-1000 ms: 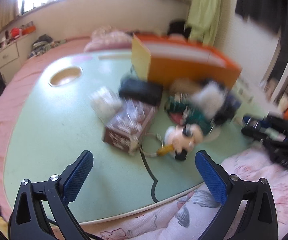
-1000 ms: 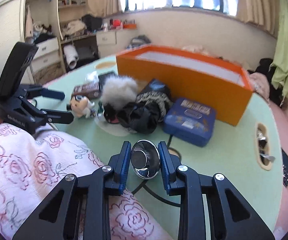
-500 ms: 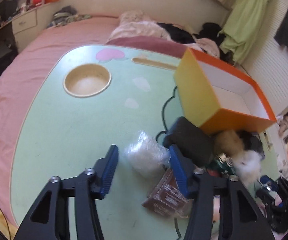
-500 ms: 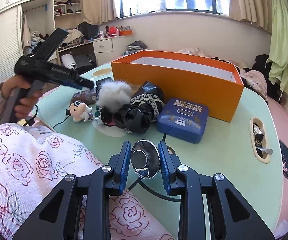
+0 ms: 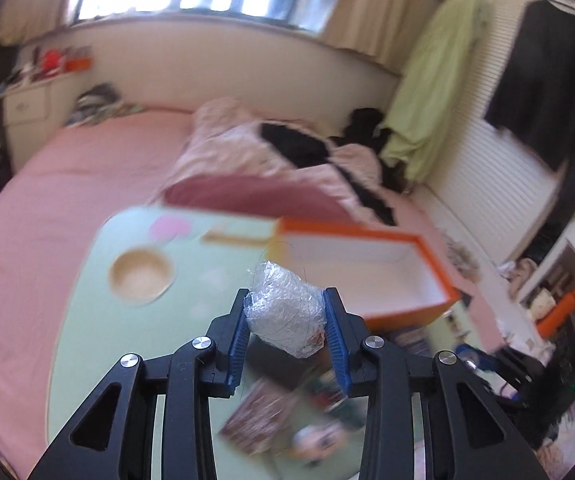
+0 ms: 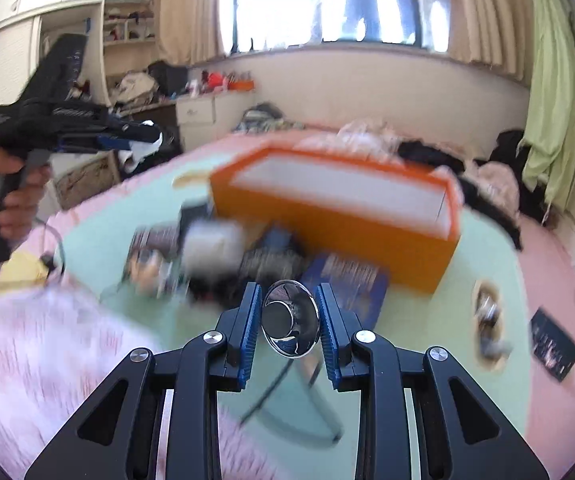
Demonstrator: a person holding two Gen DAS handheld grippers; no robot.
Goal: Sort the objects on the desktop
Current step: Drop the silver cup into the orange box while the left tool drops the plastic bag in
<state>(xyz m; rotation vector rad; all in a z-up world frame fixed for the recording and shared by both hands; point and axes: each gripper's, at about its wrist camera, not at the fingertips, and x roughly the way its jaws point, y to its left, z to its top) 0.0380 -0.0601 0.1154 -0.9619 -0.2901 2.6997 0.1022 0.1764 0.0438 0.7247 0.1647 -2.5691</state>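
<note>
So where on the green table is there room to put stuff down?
Bare green table lies around the round wooden dish, left of the orange box. More lies right of the blue tin, toward the oval hollow. It's crowded in front of the box, where the blurry pile sits.

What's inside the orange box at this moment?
The orange box shows only bare white floor and walls. Its near corner is hidden behind the plastic-wrapped bundle, and blur softens everything.

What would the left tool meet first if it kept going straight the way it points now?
Probably the open orange box: past the crinkled plastic bundle clamped in the left tool, its white inside lies just ahead. Blur leaves depth uncertain.
</note>
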